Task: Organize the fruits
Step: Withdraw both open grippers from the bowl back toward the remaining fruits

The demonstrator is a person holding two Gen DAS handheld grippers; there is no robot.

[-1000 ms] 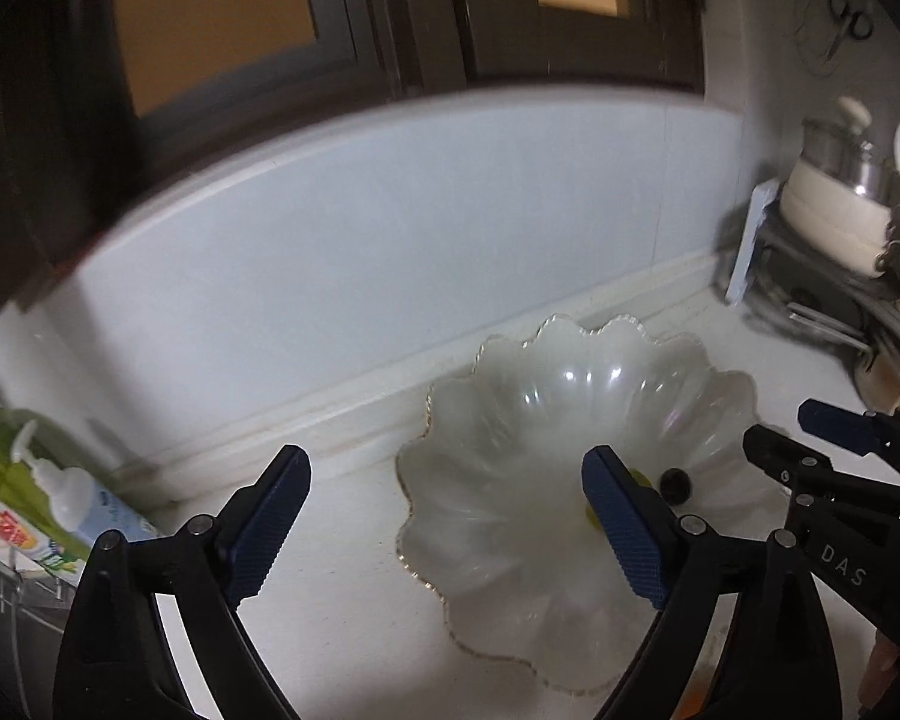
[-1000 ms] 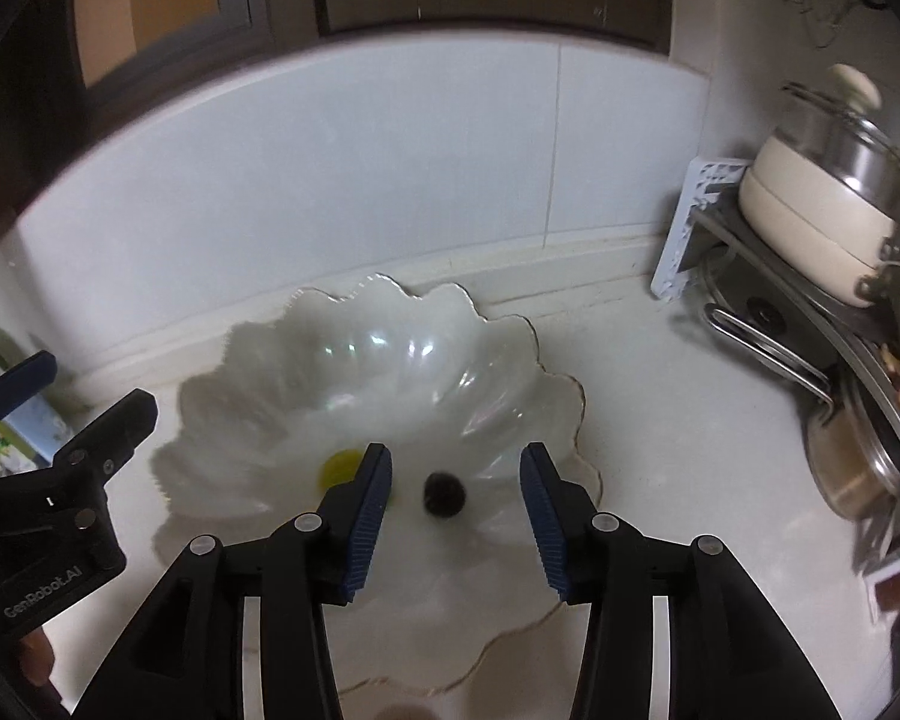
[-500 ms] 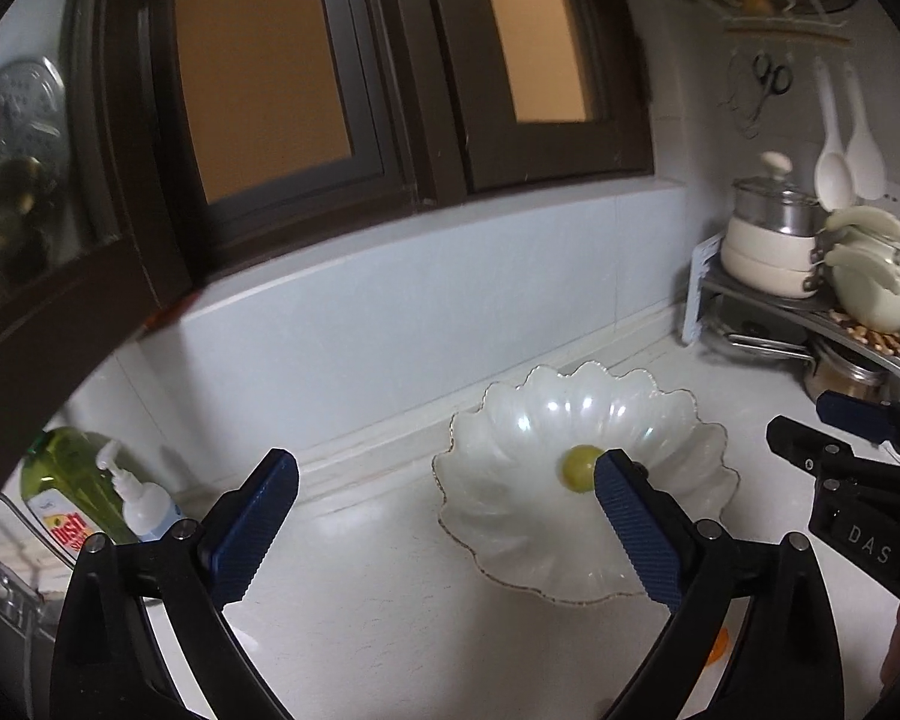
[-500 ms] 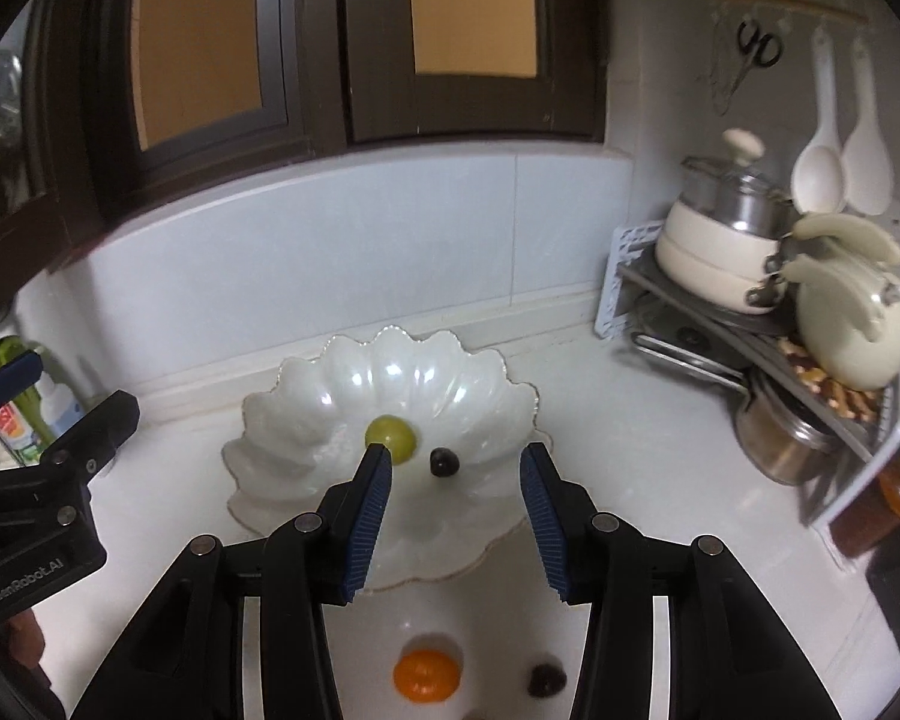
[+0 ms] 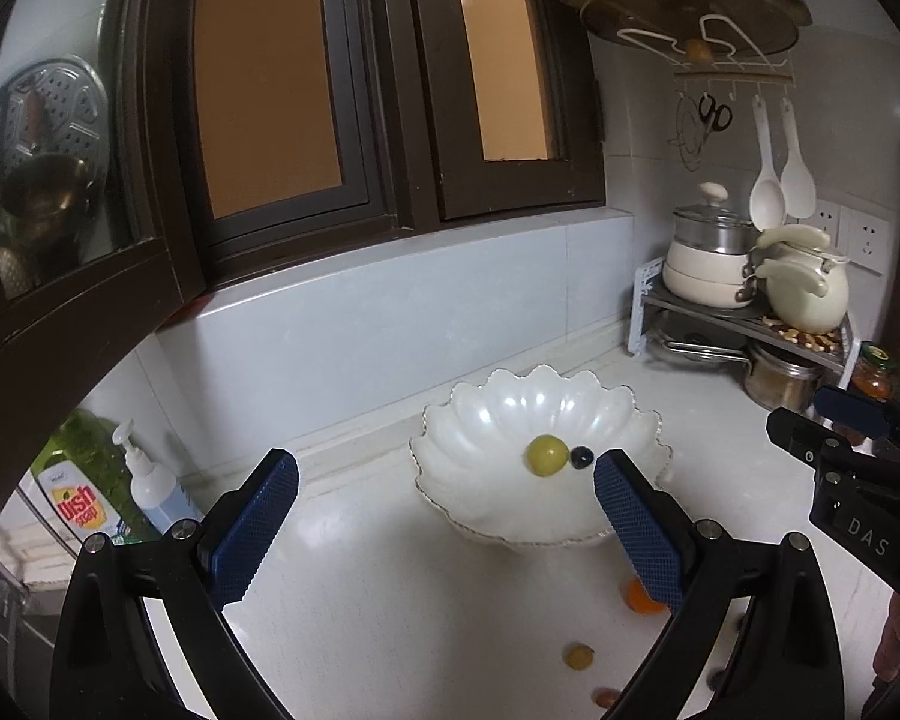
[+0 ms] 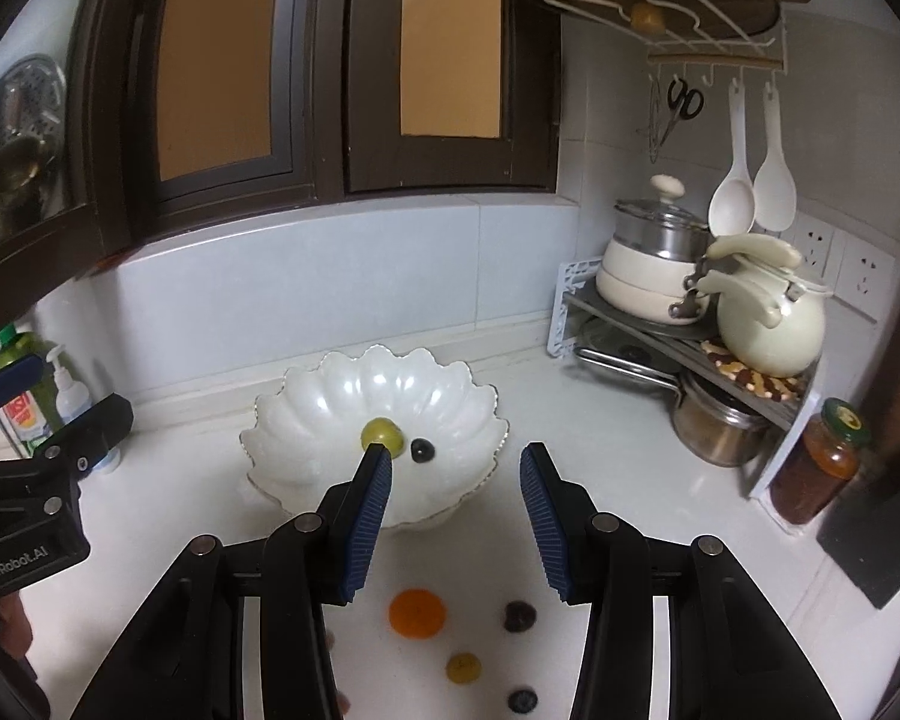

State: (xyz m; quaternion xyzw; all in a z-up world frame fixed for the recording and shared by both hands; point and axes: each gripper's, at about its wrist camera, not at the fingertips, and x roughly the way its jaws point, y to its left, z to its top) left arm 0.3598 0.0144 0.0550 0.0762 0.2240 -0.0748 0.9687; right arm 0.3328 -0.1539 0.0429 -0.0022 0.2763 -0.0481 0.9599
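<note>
Landmark: the scalloped white bowl (image 6: 384,420), glossy and petal-rimmed with a thin gilt edge, standing on the pale countertop (image 6: 600,480).

Left of the bowl: a green bottle (image 5: 81,480) labelled "dish soap" and a white pump dispenser (image 5: 147,489), both against the grey tiled backsplash.

In the bowl: a smooth round green fruit (image 6: 381,433) and, just beside it on the right, a small dark berry (image 6: 421,450).

In front of the bowl, on the countertop: an orange fruit (image 6: 417,613), a dark wrinkled fruit (image 6: 519,615), a small yellow fruit (image 6: 463,668) and a dark blue berry (image 6: 522,701), all apart from one another.

Right of the bowl: a metal corner rack (image 6: 690,354) carrying a cream lidded pot (image 6: 654,264) and a cream kettle (image 6: 768,324); beside the rack, a glass jar (image 6: 822,468) with a green lid.

Left gripper (image 5: 447,516), marked "GenRobot.AI" on its body: ridged blue pads wide apart, nothing between them. Right gripper (image 6: 456,516), marked "DAS": pads partly apart, holding nothing, short of the bowl.
</note>
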